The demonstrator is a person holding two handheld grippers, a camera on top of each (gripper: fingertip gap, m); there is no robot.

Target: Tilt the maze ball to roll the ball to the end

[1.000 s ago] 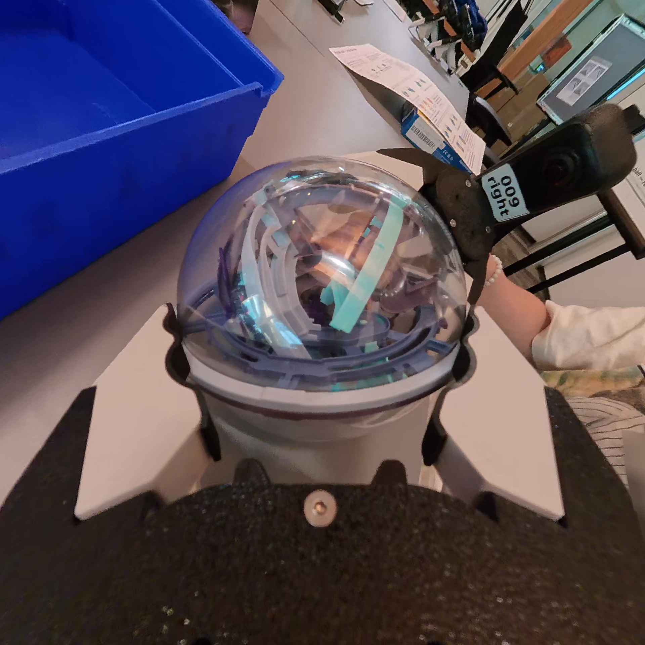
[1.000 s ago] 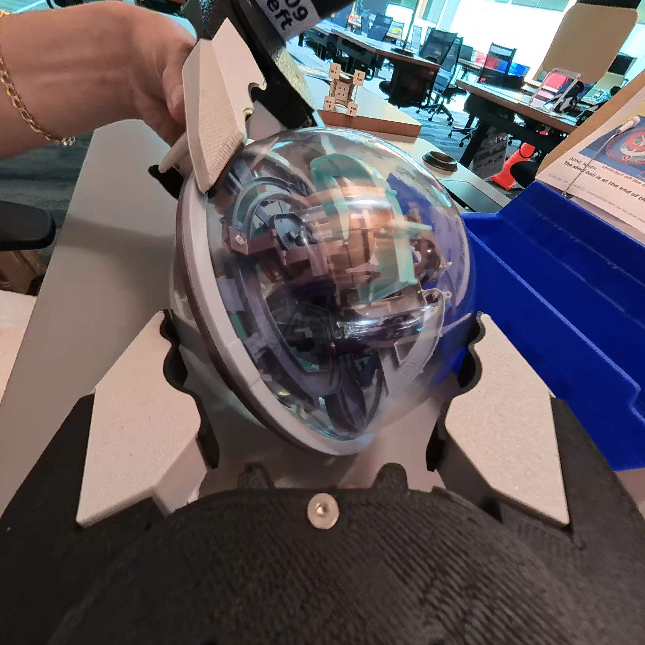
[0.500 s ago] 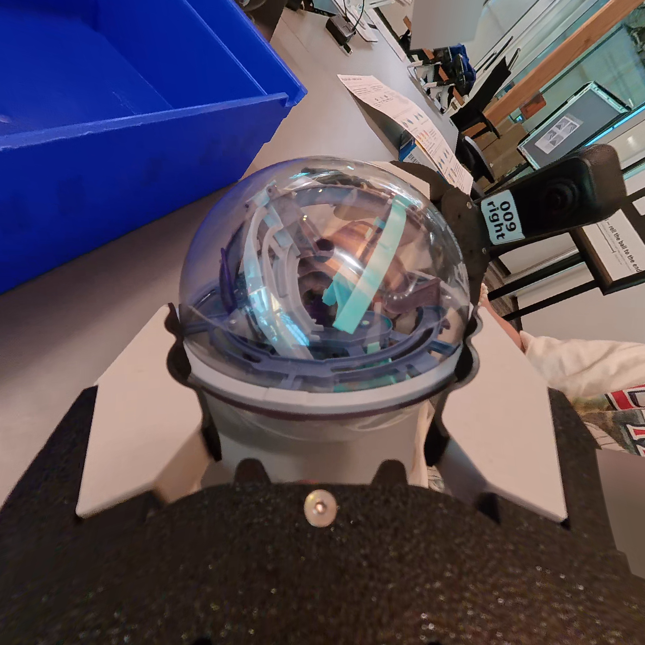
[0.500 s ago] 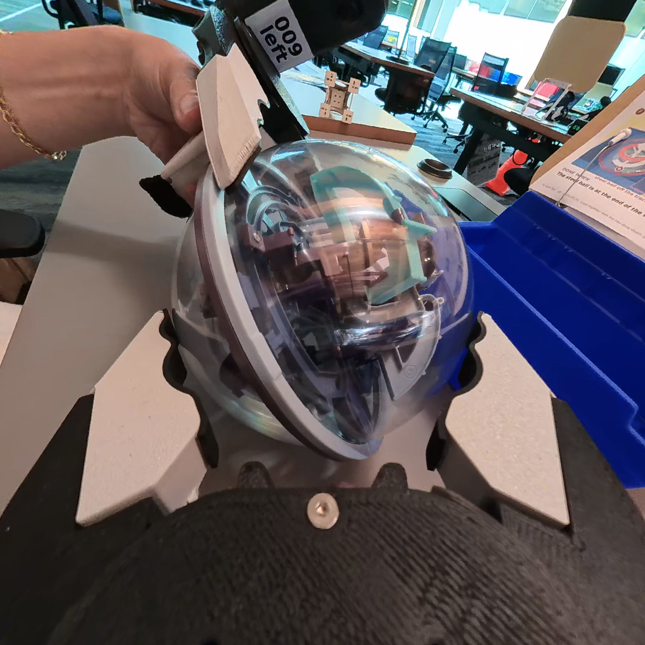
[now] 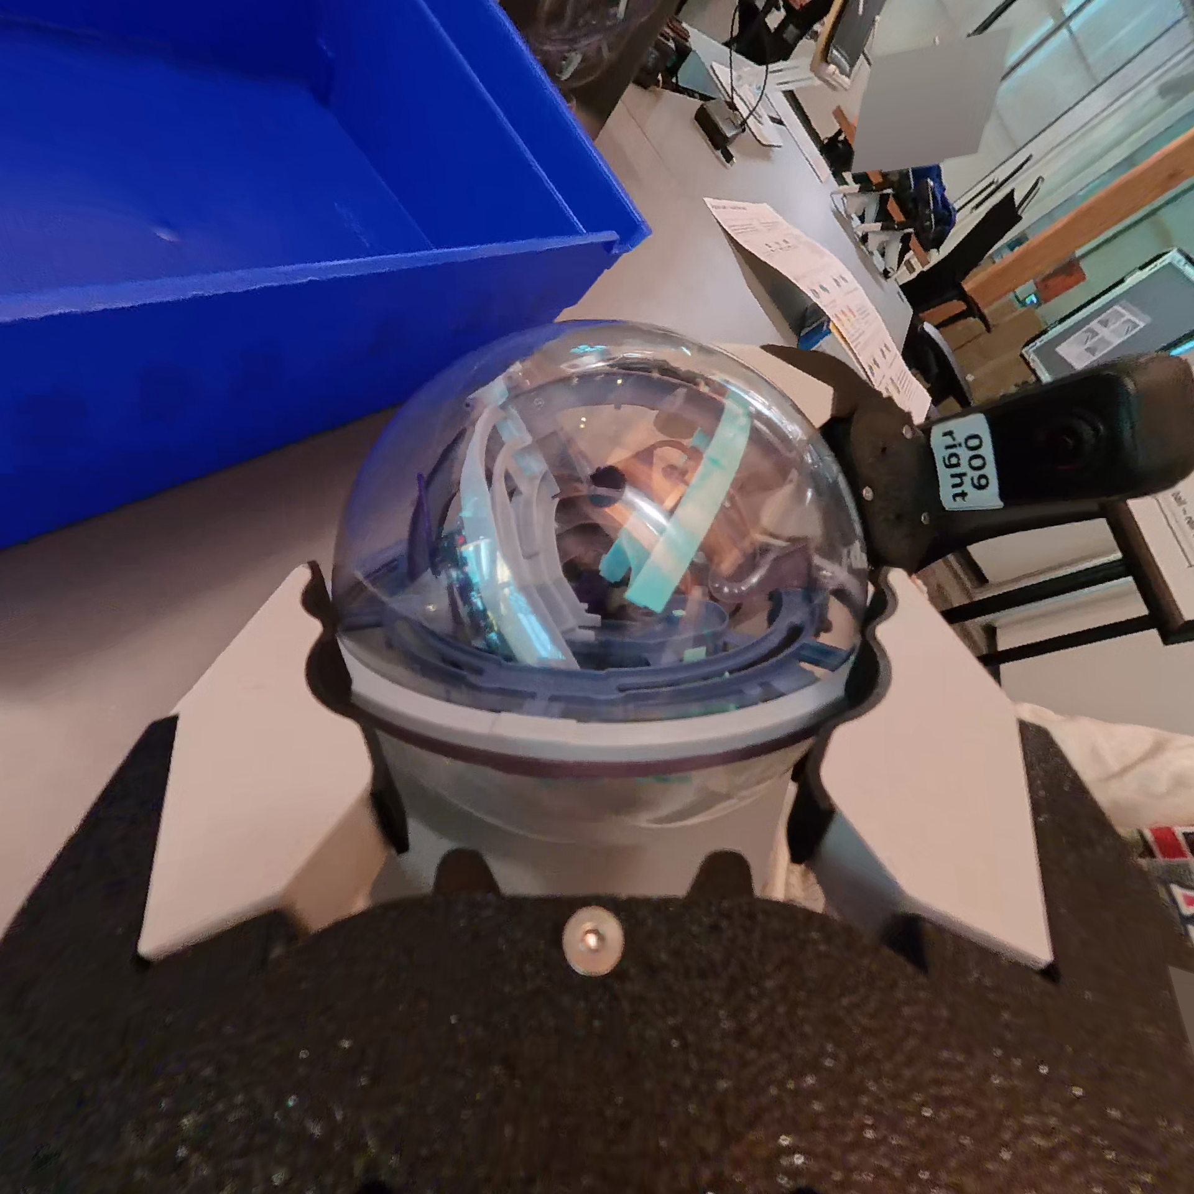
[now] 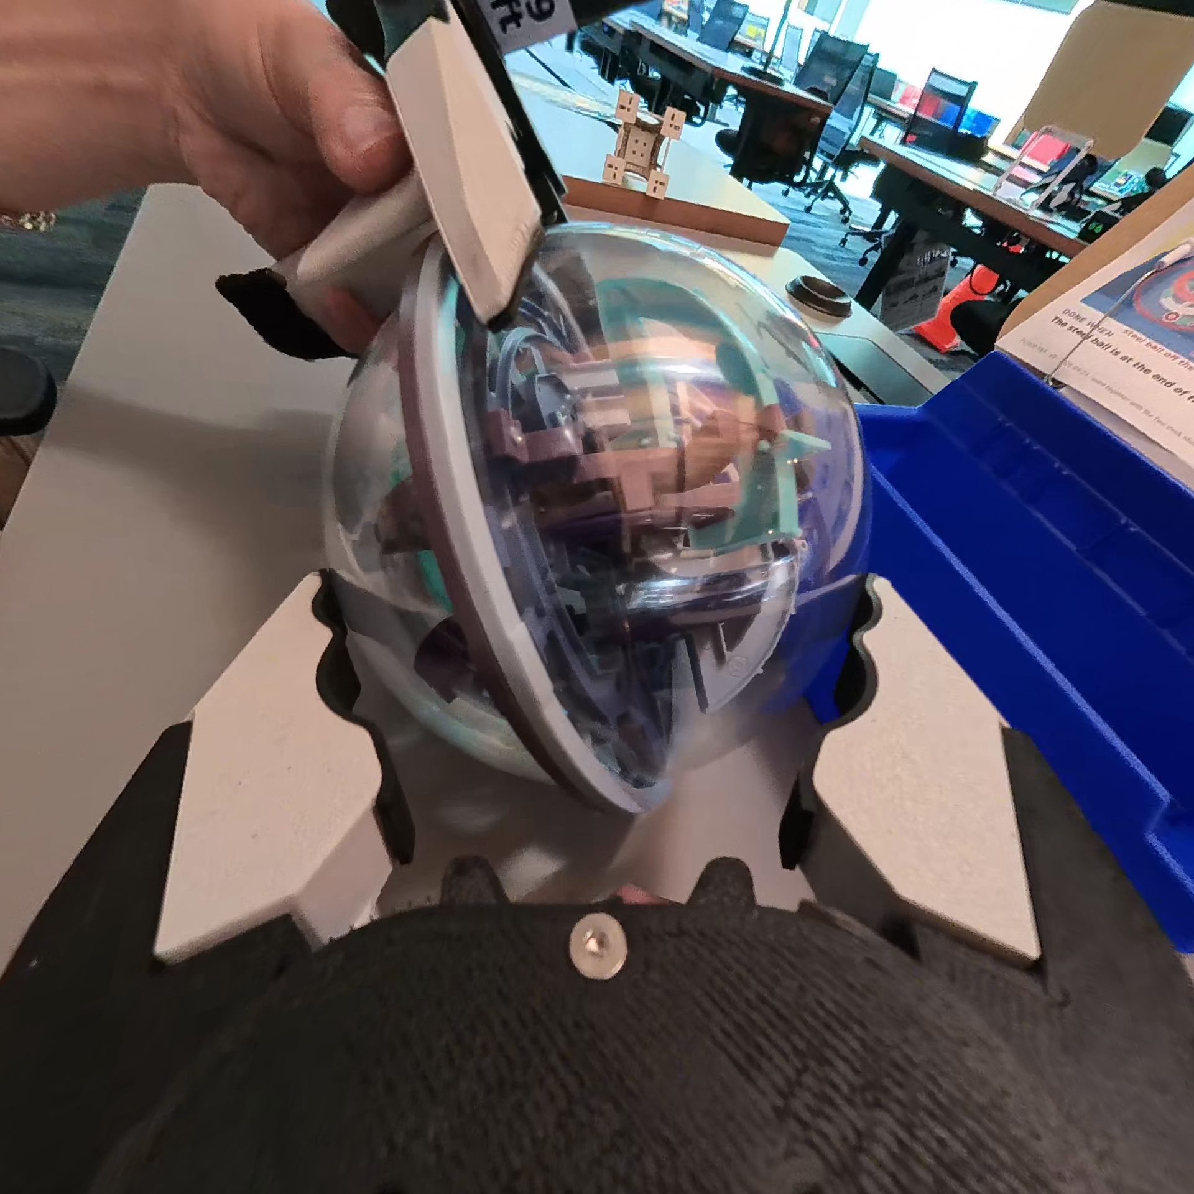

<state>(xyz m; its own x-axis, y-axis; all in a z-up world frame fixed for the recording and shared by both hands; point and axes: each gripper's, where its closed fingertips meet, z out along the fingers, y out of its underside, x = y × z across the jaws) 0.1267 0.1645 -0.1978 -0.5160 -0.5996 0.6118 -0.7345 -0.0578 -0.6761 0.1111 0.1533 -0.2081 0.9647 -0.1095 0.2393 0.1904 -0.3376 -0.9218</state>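
Left wrist view: the clear plastic maze ball with its teal, white and purple tracks (image 5: pixel 597 581) sits between the left gripper (image 5: pixel 597 652) fingers (image 5: pixel 271 762), which are spread wide and clamp the ball at its grey equator band. The dome faces up and away from the camera. The right gripper (image 5: pixel 904 478) shows at the far right of the ball, its black body touching the dome. A big blue plastic bin (image 5: pixel 291 291) stands on the grey desk (image 5: pixel 97 614) at far left, with a printed paper sheet (image 5: pixel 820 291) far right.

Right wrist view: the right gripper (image 6: pixel 594 659) also holds the maze ball (image 6: pixel 601 517), fingers (image 6: pixel 278 814) wide on either side of it, and the grey band runs diagonally, so the ball is tilted here. One left gripper finger (image 6: pixel 471 187) presses on the top left of the ball, with a person's hand (image 6: pixel 213 129) behind it. The blue bin (image 6: pixel 1034 581) is at right. The small ball inside cannot be picked out in either view.

Doing the step well, as I judge it: tilt slowly with both grippers together, keep the clamp even on the band so the smooth dome does not slip, and pause to let the ball settle on its track.
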